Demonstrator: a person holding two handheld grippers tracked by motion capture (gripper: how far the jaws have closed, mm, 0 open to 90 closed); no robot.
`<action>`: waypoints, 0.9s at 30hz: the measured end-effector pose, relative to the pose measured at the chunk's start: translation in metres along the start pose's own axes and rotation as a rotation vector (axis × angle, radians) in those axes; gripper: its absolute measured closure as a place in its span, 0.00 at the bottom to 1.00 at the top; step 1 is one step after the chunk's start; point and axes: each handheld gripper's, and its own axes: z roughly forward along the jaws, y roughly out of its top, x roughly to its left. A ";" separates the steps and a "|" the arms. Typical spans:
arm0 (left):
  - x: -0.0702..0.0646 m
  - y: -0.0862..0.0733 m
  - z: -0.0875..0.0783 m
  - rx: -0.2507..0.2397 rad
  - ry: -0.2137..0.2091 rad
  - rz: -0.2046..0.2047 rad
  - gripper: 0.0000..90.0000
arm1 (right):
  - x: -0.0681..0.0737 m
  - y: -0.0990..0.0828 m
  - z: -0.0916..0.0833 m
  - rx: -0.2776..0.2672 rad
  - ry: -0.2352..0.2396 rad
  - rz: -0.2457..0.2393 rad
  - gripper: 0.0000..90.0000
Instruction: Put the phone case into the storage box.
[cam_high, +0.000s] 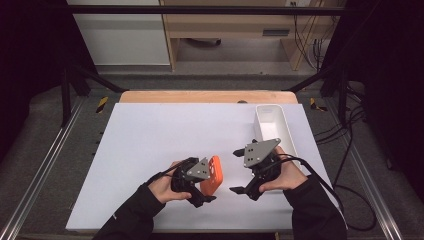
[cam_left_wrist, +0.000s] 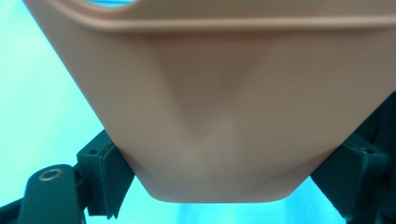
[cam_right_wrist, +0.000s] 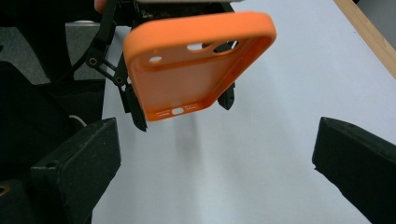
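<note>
An orange phone case (cam_high: 213, 176) is held just above the white table top (cam_high: 150, 145), with my left gripper (cam_high: 208, 184) shut on it. In the left gripper view the case (cam_left_wrist: 224, 107) is pinched at its narrow end between the two black pads (cam_left_wrist: 109, 172). From the right gripper view I see the case's (cam_right_wrist: 187, 79) hollow inner side with its camera cut-outs, and the left gripper (cam_right_wrist: 180, 100) clamped on its edges behind it. My right gripper (cam_high: 238, 171) stands open just right of the case, its jaws spread wide with nothing between them (cam_right_wrist: 217, 163).
A long white bin (cam_high: 272, 131) stands at the back right of the table, just beyond the right hand. The table's wooden far edge (cam_high: 200, 96) runs behind it. Cables (cam_high: 345, 165) trail off to the right.
</note>
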 end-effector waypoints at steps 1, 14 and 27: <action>0.000 0.000 0.000 -0.003 0.003 0.000 0.17 | 0.000 -0.001 0.000 -0.008 -0.001 0.003 0.02; 0.001 -0.001 -0.002 -0.067 -0.002 -0.008 0.17 | 0.002 -0.007 0.002 -0.077 0.008 0.032 0.02; 0.002 0.004 -0.003 -0.113 -0.004 -0.008 0.17 | 0.004 -0.006 0.006 -0.109 0.023 0.037 0.02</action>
